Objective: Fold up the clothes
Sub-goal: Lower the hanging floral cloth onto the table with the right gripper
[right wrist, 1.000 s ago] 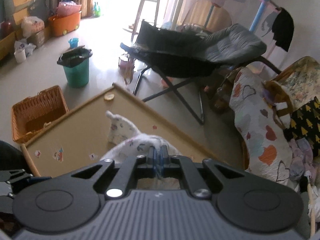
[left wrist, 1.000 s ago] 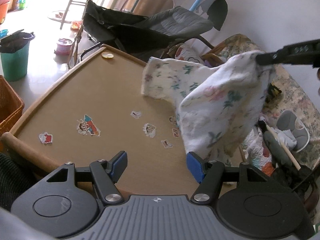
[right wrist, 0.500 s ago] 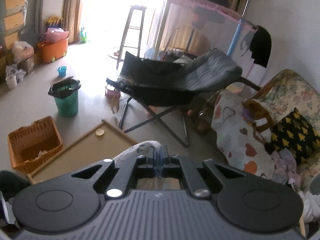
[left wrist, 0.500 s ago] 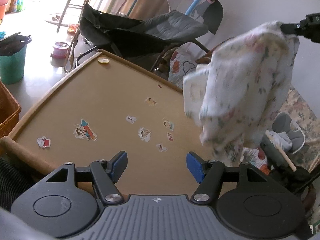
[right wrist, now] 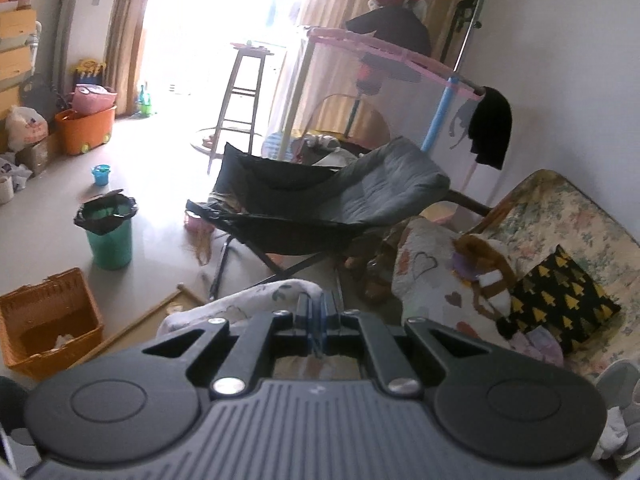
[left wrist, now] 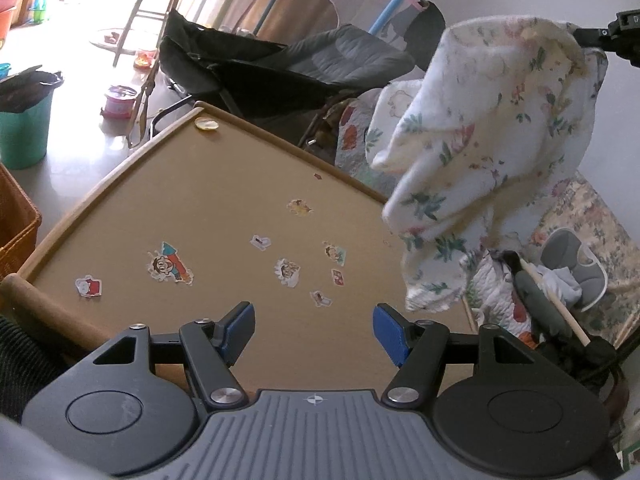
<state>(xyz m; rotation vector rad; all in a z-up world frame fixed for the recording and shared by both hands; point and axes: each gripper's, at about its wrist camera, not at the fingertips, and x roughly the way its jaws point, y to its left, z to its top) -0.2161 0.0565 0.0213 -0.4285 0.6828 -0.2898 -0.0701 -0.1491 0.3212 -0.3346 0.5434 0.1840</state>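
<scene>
The right claw (right wrist: 316,320) is clamped on the floral garment (left wrist: 480,160), apparently hanging clear right of the desk (left wrist: 224,200); the left claw (left wrist: 314,328) gapes empty near.

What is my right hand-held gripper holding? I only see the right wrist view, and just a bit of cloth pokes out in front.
Observer: A white cloth with a flower print. The right hand-held gripper pinches its top, and the rest hangs down bunched in the air.
Child: Is the other one helping?
Observer: No. The left hand-held gripper is open with nothing in it, over the near side of the table.
</scene>
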